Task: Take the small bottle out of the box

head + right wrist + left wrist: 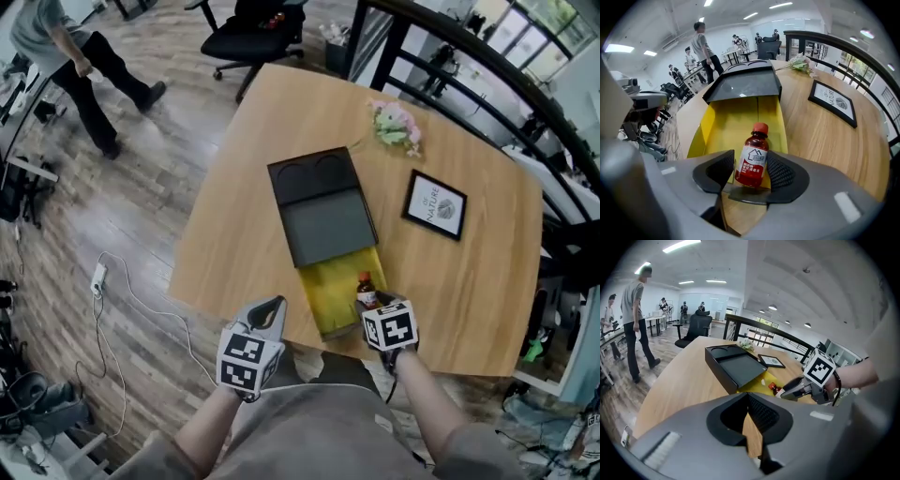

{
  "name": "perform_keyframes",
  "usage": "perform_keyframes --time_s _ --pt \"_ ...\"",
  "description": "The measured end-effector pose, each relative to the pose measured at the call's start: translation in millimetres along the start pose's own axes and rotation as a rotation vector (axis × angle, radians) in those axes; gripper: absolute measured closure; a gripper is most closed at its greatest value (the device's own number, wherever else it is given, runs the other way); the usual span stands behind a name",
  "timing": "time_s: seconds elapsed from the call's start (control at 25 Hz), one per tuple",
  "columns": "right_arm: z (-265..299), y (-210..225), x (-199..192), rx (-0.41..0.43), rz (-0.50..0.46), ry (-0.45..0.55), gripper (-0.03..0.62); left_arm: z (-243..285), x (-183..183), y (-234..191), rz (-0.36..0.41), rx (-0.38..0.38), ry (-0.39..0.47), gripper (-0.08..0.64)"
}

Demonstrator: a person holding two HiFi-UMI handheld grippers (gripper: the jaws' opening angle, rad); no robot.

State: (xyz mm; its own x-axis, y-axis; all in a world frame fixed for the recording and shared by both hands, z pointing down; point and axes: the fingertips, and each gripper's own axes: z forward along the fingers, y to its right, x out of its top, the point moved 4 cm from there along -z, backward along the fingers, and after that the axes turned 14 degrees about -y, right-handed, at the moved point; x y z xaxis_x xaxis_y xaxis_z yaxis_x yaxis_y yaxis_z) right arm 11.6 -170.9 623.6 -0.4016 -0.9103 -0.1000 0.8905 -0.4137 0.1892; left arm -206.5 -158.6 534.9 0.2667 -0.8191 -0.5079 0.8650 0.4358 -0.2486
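Note:
A small brown bottle (pixel 367 289) (pixel 752 157) with a red cap and white label stands upright at the near right end of the yellow drawer (pixel 333 281) (pixel 731 124). The drawer is slid out of a black box (pixel 322 208) (pixel 745 82). My right gripper (pixel 372 302) (pixel 750 171) is open, with the bottle between its pads and a gap showing on the left side. The gripper hides the bottle's base. My left gripper (pixel 272 307) (pixel 749 401) is shut and empty, held over the table's near edge left of the drawer.
On the wooden table (pixel 469 281) lie a framed picture (pixel 435 205) to the right of the box and a flower bunch (pixel 396 124) at the far side. A black office chair (pixel 258 33) stands beyond the table. A person (pixel 75 66) walks at the far left.

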Motion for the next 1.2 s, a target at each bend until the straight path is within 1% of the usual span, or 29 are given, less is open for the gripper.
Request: perform_keyframes --time_s 0.12,0.24,0.36,0.48,0.64,0.8,0.92,1.08,1.2 --pt "4.3 -5.6 4.6 -0.040 -0.013 -0.024 0.391 -2.2 3.6 -11.1 0.014 -0.021 -0.010 0.560" --pt "11.5 -7.3 8.3 -0.094 -0.053 -0.050 0.393 -3.5 4.6 -17.5 0.033 -0.032 -0.013 0.560" --pt "19.5 -3.9 7.7 -0.147 -0.071 -0.081 0.392 -5.9 1.1 -21.5 0.035 -0.042 -0.020 0.560" --pt "22.9 0.2 8.1 -0.164 -0.072 -0.094 0.393 -9.2 -1.9 -24.3 0.042 -0.049 -0.022 0.560" --pt "23.9 2.0 9.1 -0.149 -0.067 -0.094 0.391 -8.7 -4.5 -28.3 0.060 -0.043 -0.032 0.560" --pt "19.8 4.1 7.6 -0.143 -0.051 -0.060 0.381 -11.7 -1.4 -26.3 0.068 -0.039 -0.025 0.560" --pt "11.2 -3.2 11.8 -0.086 -0.005 -0.011 0.380 -16.4 2.4 -26.4 0.085 -0.032 -0.014 0.560" --pt "-13.1 -13.0 20.4 -0.034 0.001 0.077 0.380 -23.3 11.5 -23.3 0.105 -0.022 0.007 0.560" --pt "-40.9 -20.5 27.9 0.028 0.029 0.161 0.380 -33.9 24.1 -20.1 0.120 -0.015 0.035 0.560"
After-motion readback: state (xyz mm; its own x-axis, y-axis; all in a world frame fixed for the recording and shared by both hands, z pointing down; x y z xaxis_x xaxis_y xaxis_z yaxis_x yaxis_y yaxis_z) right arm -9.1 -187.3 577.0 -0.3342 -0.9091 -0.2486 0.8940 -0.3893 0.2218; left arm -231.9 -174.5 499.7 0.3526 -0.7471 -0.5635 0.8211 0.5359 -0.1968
